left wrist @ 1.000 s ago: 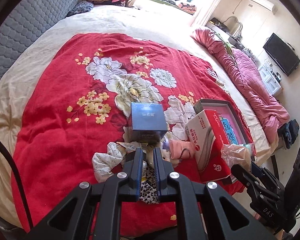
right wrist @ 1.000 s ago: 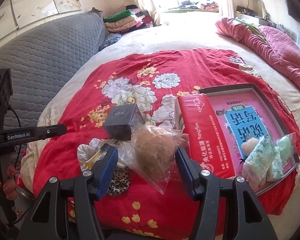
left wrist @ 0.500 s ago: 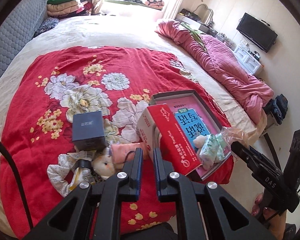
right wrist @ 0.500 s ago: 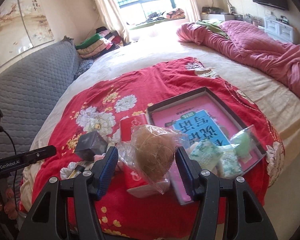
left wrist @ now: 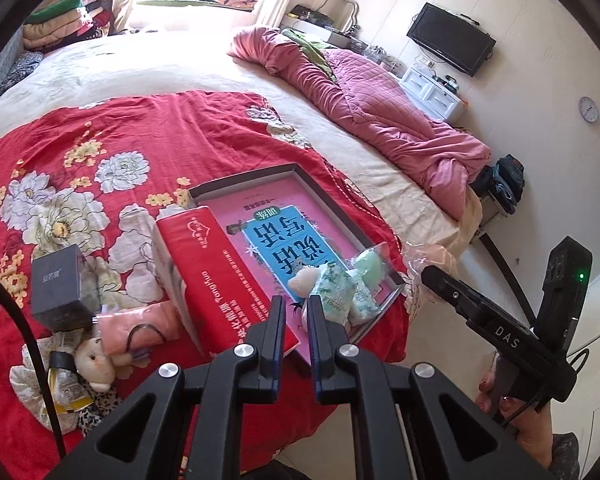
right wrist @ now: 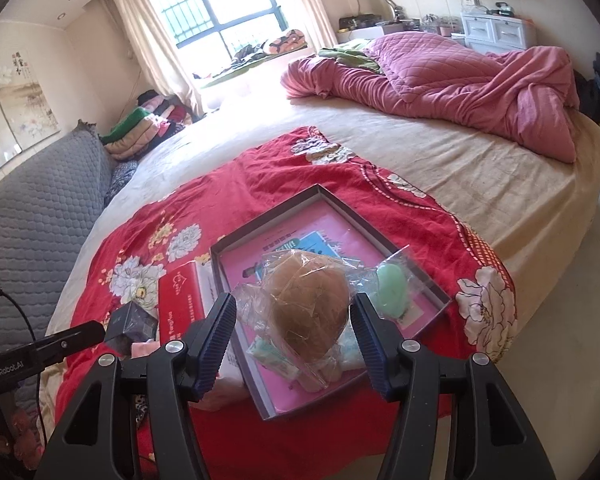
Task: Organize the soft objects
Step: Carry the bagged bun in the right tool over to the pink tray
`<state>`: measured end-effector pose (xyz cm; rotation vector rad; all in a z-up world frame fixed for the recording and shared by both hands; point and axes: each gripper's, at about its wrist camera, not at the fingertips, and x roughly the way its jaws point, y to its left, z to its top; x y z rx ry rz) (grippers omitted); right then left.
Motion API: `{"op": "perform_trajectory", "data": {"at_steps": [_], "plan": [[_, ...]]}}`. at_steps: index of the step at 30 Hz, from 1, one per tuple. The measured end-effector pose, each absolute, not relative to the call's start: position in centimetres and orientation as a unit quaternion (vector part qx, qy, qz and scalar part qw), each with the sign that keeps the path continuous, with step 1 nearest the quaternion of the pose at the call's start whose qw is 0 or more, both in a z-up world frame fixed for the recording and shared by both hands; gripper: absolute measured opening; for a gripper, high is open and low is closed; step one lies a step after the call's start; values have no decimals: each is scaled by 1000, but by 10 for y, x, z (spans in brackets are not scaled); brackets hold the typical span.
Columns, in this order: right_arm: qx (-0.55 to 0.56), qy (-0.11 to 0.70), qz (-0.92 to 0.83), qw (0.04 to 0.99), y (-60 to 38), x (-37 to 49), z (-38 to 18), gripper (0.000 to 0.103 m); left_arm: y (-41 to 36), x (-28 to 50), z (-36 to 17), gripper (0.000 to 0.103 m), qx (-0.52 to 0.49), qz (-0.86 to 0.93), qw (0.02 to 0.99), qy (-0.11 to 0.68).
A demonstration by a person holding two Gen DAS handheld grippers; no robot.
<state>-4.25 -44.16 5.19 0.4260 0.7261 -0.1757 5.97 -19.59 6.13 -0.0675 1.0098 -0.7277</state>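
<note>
Right gripper [right wrist: 292, 316]: fingers [right wrist: 220, 332] spread about halfway, pressing from both sides on a clear plastic bag holding a brown rounded soft object [right wrist: 306, 312].
Bagged brown object: held above the near half of the shallow box; its long axis runs from upper left to lower right in the right wrist view, the loose bag ends flaring toward the far left and the near right.
Left gripper [left wrist: 296, 316]: fingers [left wrist: 277, 332] closed to a narrow gap, nothing between them; they point down toward the near edge of the box.
Shallow box [left wrist: 312, 196]: an open grey-walled tray on the red floral blanket [left wrist: 100, 140], its long axis running from far left to near right in the left wrist view; a pink and blue printed sheet lines its floor.
Packets in the box [left wrist: 334, 290]: pale green and white soft packets and a green rounded piece [left wrist: 370, 264], clustered at the near right corner.
Red carton [left wrist: 216, 272]: lying along the box's left wall, touching it.
Dark cube box [left wrist: 56, 284]: left of the carton, on the blanket.
Loose soft items [left wrist: 96, 364]: a small plush toy, a pink cloth roll [left wrist: 140, 328] and patterned fabric, heaped near the blanket's near left edge.
Bed [right wrist: 440, 160]: cream sheet with a pink quilt [right wrist: 460, 76] bunched on the far side.
</note>
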Motion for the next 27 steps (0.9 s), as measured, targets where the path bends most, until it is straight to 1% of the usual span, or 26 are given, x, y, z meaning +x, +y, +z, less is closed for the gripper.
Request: {"op": "perform_trajectory", "data": {"at_steps": [18, 27], "plan": [[209, 389, -101, 892, -470, -28, 8, 61, -262, 71, 10, 11, 20, -354, 780, 516], [195, 406, -109, 886, -478, -6, -20, 61, -288, 80, -7, 11, 48, -346, 780, 520]]}}
